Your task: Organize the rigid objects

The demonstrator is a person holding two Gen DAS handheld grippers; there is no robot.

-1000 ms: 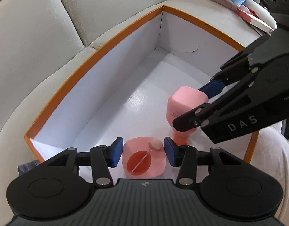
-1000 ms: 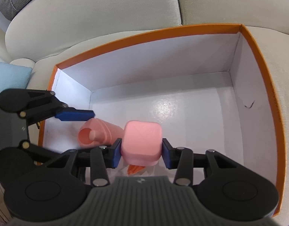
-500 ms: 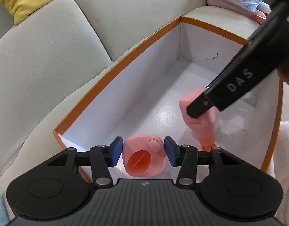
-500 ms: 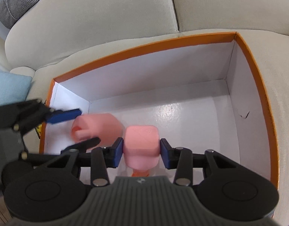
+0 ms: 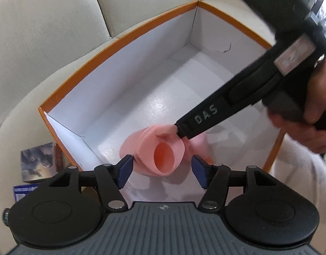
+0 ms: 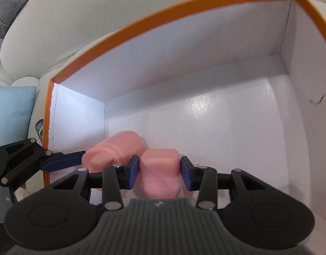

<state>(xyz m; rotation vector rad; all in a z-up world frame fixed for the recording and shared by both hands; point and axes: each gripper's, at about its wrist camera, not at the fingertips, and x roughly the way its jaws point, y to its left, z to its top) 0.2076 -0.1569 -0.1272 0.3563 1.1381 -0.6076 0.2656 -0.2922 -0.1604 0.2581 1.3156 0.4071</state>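
**Now two pink bottles sit low in the orange-rimmed box**

Right now your left hand-held gripper [image 5: 161, 171] has its blue pads spread wide. Its jaws have just been opening, and the pink plastic bottle with the round open mouth [image 5: 160, 154] lies between them, tipped on its side on the box floor, with a gap showing at each pad. Nothing is gripped there.

Your right hand-held gripper [image 6: 160, 173] has its blue pads pressed against both sides of the second pink plastic bottle with the squarish flat base [image 6: 159, 170], base towards the camera, down near the floor of the box. The two bottles are just beside each other in the left near corner.

Both sit inside the white cardboard box with the orange rim [image 6: 163, 17], which rests on a cream upholstered sofa [image 5: 46, 31]. In the left view your hand [image 5: 307, 106] holds the right tool's black body, where the raised letters "DAS" can be read. A pale blue cushion [image 6: 12, 110] lies to the box's left.
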